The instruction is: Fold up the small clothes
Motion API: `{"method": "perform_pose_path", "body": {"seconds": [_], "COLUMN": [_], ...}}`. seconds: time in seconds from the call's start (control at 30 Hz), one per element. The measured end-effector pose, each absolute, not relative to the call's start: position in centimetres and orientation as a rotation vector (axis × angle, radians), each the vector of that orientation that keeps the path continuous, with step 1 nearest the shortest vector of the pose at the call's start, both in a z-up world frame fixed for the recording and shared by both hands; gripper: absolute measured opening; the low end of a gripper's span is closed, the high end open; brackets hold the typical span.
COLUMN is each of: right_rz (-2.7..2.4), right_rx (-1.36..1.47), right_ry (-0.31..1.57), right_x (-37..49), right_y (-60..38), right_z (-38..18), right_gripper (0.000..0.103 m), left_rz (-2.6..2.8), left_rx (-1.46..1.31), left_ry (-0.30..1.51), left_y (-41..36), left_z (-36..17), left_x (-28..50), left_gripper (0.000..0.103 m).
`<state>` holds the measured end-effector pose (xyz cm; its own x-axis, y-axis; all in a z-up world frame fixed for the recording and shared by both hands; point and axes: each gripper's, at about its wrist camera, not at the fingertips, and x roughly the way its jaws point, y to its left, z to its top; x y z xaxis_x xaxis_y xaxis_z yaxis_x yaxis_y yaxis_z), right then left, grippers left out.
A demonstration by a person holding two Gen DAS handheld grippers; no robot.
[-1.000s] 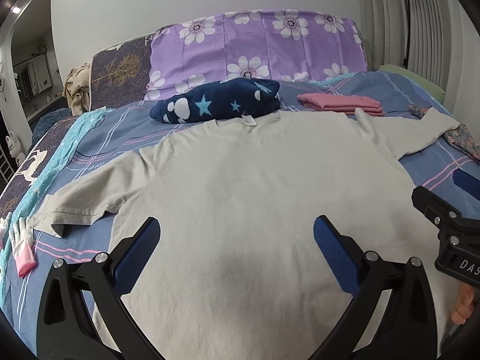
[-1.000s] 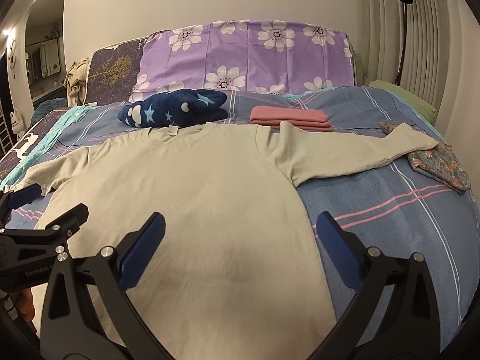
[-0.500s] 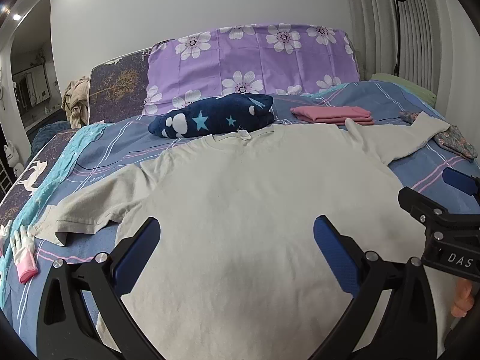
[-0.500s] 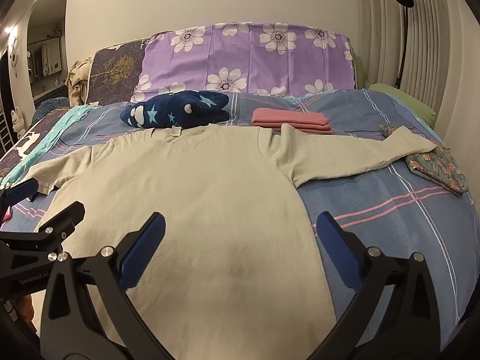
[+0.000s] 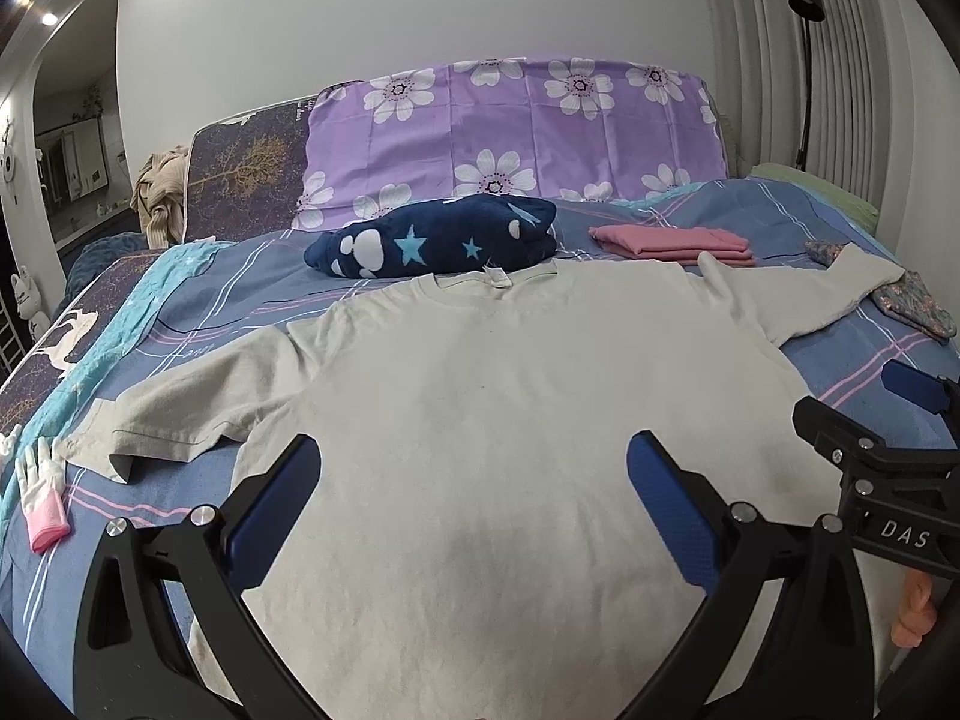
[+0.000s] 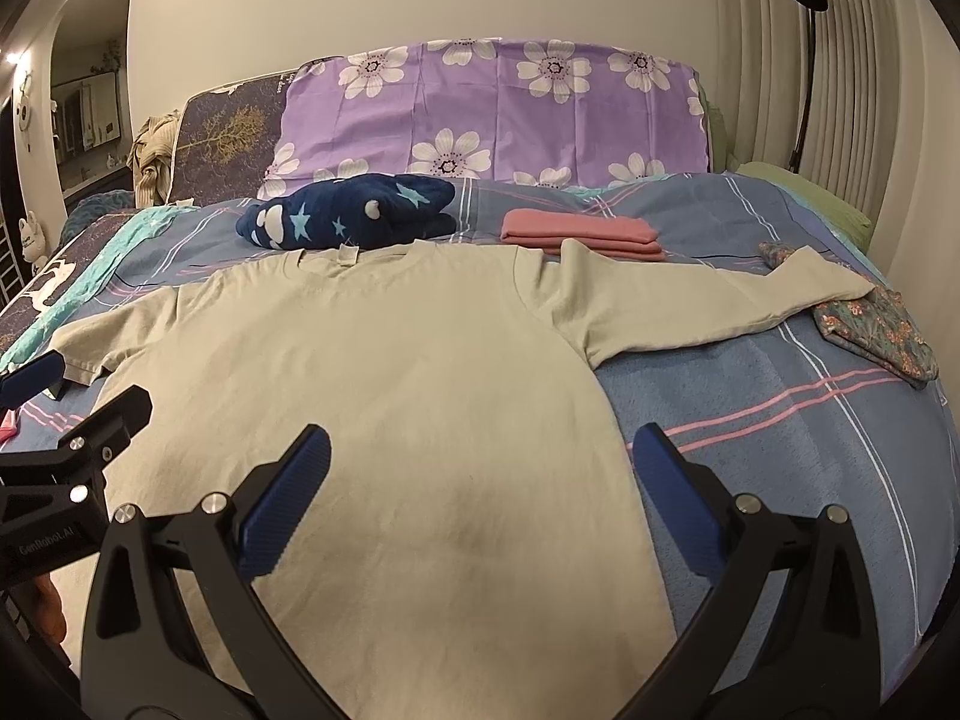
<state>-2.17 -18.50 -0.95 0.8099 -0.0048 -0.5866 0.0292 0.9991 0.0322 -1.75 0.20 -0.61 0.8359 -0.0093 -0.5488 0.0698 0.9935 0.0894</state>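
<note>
Now, both sets of fingers wide, empty: left gripper (image 5: 468,498) & right gripper (image 6: 480,492) should pinch T-shirt (image 5: 510,396) hem corners evenly.

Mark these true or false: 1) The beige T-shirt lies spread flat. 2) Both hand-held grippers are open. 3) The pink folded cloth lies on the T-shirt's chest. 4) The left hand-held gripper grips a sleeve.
1) The beige T-shirt lies spread flat on the bed: true.
2) The left hand-held gripper and right hand-held gripper are open: true.
3) False: the pink folded cloth lies beyond the shoulder, on the bed.
4) False: it holds nothing; the left sleeve lies free.
</note>
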Motion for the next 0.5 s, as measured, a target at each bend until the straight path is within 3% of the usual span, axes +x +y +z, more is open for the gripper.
{"method": "perform_pose_path", "body": {"seconds": [0.5], "right_rz": [-0.038], "right_rx": [0.041], "right_ry": [0.641], "right_x": [-1.7], "right_y": [-18.8], "right_z": [-1.8], "right_gripper": [0.101], "left_rz": [-0.019], "left_rx": [0.056], "left_ry": [0.493], "left_y": [1.4], "left_z": [0.1], "left_x": [-1.9], "left_gripper": [0.102]}}
